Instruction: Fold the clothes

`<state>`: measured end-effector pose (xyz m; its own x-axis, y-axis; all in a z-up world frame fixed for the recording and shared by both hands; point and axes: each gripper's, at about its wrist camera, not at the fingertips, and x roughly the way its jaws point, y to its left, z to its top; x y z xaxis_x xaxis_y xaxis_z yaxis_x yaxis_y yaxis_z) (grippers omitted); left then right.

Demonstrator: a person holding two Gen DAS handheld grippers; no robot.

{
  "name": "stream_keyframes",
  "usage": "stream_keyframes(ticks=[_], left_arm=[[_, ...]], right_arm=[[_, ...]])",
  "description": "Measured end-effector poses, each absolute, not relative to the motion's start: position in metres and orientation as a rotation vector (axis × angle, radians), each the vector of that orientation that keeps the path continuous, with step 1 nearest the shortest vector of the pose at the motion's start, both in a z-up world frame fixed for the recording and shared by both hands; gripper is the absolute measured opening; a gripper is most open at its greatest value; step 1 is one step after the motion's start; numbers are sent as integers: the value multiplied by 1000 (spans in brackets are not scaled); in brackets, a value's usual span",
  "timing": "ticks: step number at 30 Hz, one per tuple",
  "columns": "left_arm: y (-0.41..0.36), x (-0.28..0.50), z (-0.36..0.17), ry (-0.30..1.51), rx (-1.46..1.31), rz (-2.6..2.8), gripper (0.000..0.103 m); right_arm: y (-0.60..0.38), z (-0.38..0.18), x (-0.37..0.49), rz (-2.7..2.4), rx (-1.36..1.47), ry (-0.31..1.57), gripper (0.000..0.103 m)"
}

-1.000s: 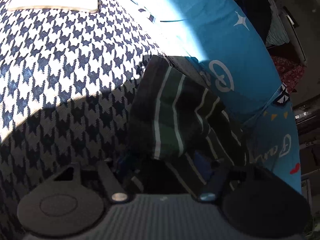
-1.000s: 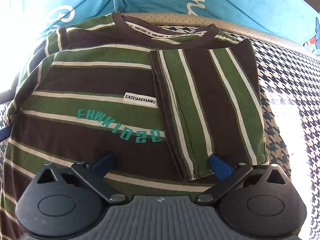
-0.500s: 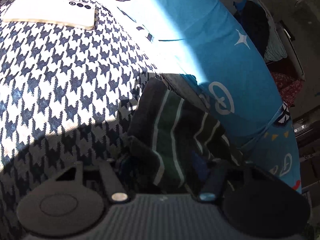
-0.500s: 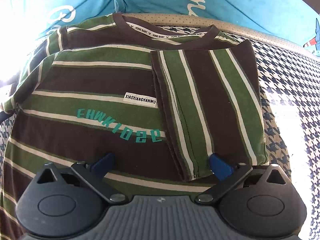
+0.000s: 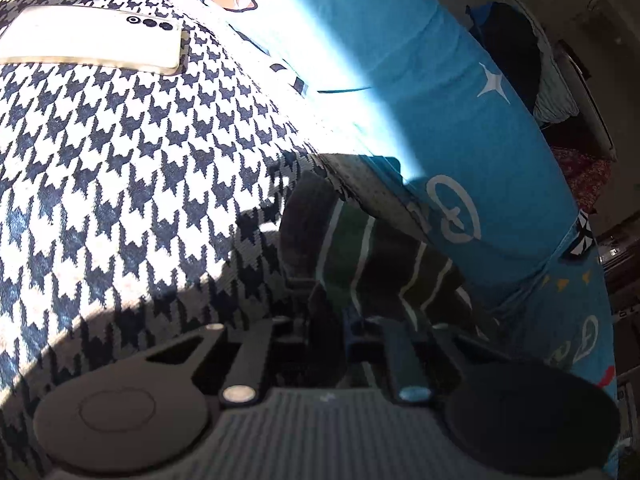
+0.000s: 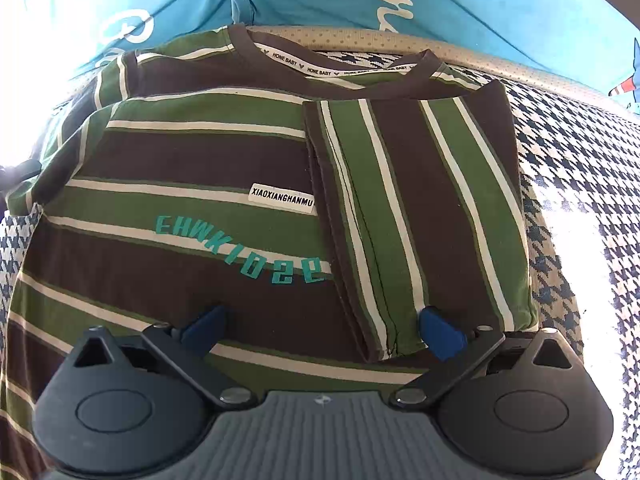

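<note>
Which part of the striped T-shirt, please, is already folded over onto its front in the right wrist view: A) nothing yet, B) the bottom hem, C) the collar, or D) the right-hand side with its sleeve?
D: the striped T-shirt's right-hand panel lies doubled over the front, its stripes running crosswise to the body's.

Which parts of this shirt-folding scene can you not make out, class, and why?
- Left wrist view: the left claw tips lie in deep shadow; shirt fabric sits between them, grip unclear.
- Right wrist view: the shirt's left sleeve is lost in sun glare at the edge.
- Right wrist view: its hem is hidden by the right claw body.
- Left wrist view: the phone's screen faces down.
</note>
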<state>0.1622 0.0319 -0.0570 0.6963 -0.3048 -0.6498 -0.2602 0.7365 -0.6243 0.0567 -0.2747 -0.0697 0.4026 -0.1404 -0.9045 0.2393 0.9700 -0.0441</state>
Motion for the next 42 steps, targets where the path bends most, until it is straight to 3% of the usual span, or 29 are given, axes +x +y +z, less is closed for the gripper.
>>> stream_keyframes(ticks=[3,7,12,13,22,28,34,42], left_arm=[[18,161,-42,774,-681,-90,11],[-36,143,-5,626,-334,-288,11],[-98,118,-4,642,-40,-565,13],[-104,115,-7,656,-11,-592,19],[-71,125,-6,747,-244,-538,47],[-46,134,-9,786,-285,-380,51],[-33,137,-19,821,-257,-295,63],[-38,143,-42,898,-168,-192,63]], right_arm=[[-276,-69,56,-241,107,1129,103],[-279,-67,55,-242,118,1124,103],[-281,-65,54,-243,133,1119,103],[-282,-65,54,-243,136,1118,103],[-304,-52,50,-262,244,1062,102],[-310,-45,54,-230,291,1019,102],[-310,-39,56,-199,325,977,102],[-305,-52,65,-228,323,1021,100]])
